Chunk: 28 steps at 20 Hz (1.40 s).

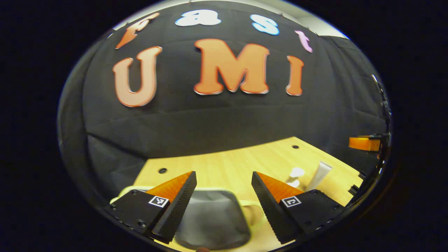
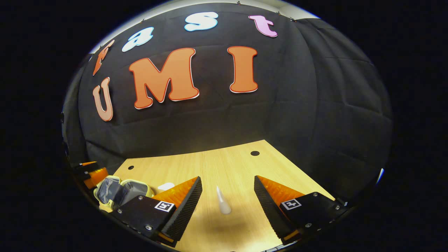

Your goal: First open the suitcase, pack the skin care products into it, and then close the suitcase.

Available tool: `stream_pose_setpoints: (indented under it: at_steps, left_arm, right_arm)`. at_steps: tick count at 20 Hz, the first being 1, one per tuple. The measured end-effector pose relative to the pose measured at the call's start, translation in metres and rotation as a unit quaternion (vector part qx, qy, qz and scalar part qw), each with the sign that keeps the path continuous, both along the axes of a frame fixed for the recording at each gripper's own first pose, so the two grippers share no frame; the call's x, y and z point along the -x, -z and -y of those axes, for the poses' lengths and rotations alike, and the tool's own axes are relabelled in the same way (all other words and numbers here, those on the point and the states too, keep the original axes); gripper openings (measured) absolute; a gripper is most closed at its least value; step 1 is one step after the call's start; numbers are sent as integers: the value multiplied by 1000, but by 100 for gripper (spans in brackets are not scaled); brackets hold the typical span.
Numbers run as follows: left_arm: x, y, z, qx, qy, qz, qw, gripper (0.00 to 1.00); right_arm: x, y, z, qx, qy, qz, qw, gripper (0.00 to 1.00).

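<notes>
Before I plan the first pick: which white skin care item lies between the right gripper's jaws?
The white tube, lying alone on the table between the open jaws; the other white item lies nearer the open suitcase.

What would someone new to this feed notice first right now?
Probably the open suitcase, its grey lining showing, right under the open left gripper on the wooden table. Next, the white tube lying between the fingers of the open right gripper, with another white tube and a small white bottle nearby.
</notes>
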State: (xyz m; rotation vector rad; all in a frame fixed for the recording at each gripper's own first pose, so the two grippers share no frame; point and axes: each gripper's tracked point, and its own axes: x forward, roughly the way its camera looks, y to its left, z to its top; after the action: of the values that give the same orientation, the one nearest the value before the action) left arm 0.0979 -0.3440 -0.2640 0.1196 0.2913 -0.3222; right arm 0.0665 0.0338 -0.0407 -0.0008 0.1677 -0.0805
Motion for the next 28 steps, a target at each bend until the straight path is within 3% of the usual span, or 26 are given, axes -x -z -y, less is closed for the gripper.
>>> stream_pose_setpoints:
  at_steps: [2,3,5,9,17,24,25,28]
  left_arm:
    - [17,31,41,-6,27,-20,999,100]
    - [19,44,57,-9,34,-25,999,100]
    - [22,73,86,-28,48,-35,998,100]
    - [21,117,109,-68,61,-56,994,100]
    - [-30,159,139,-69,19,-55,996,99]
    - [-53,170,165,-68,25,-49,996,99]
    - [-52,167,169,-63,28,-45,997,98]
    - [-50,161,170,-38,23,-57,997,64]
  right_arm:
    - [-6,9,14,9,-10,-11,1000,100]
    - [-9,13,22,15,-14,-17,1000,95]
    - [-13,22,35,22,-20,-27,999,95]
    - [-14,37,51,19,-23,-38,999,95]
    - [-4,71,78,23,-6,-70,997,96]
    - [0,102,65,24,-27,-97,995,96]
    - [-1,106,57,28,-40,-101,994,96]
    - [-6,124,36,45,-75,-116,989,96]
